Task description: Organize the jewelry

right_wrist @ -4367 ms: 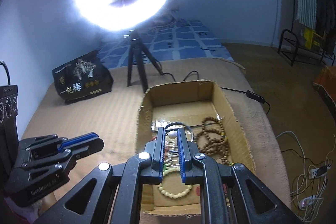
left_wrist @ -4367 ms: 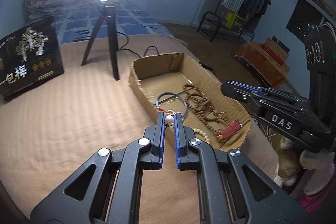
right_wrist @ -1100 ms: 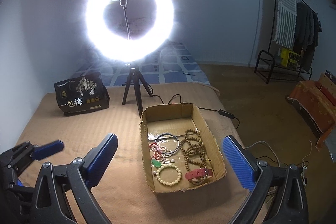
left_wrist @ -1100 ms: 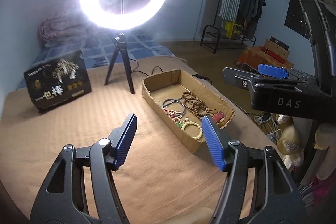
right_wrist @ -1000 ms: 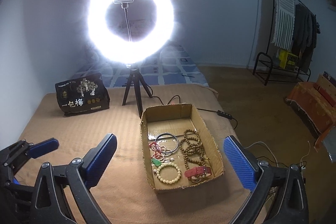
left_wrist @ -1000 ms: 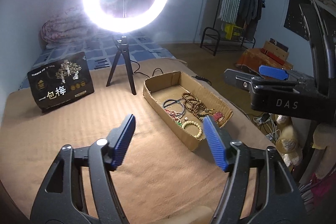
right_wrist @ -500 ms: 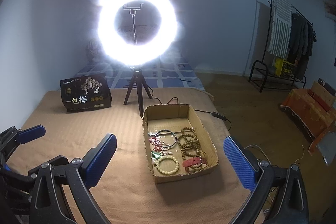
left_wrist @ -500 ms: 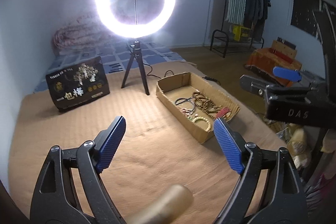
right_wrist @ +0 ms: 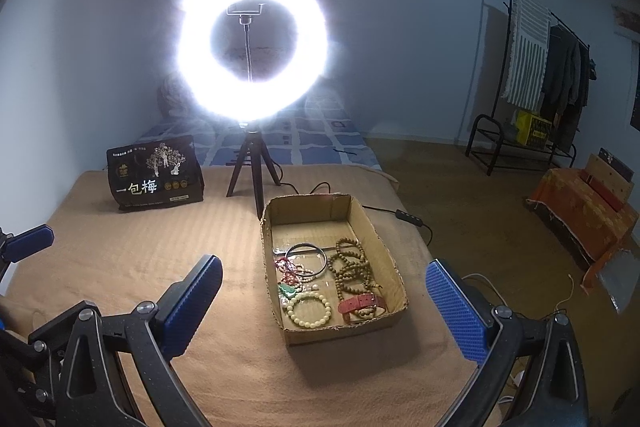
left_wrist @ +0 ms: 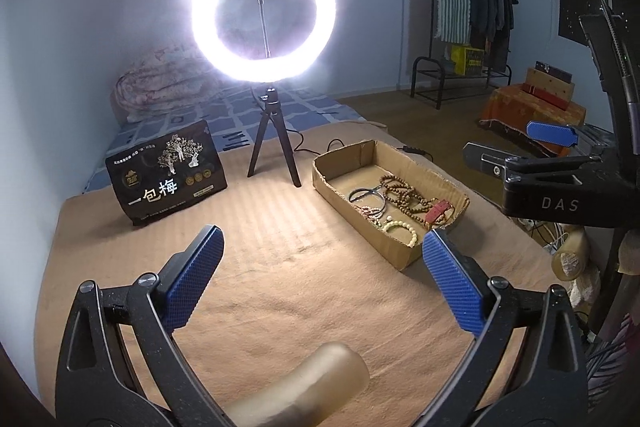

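Hovering empty over the bed's near edge, the left gripper (left_wrist: 322, 269) is opening its fingers and the right gripper (right_wrist: 322, 297) spreads wide — apparently done, since the jewelry (right_wrist: 326, 279) lies inside the cardboard box (right_wrist: 308, 205).

A cardboard box (right_wrist: 384, 239) sat on the bed (right_wrist: 140, 259), holding bead bracelets (right_wrist: 352, 267), a bangle (right_wrist: 306, 259) and a watch strap (right_wrist: 362, 303). A ring light tripod (right_wrist: 250, 163) stood just behind it, a printed bag (right_wrist: 154, 173) farther left, and a clothes rack (right_wrist: 536, 67) far right.
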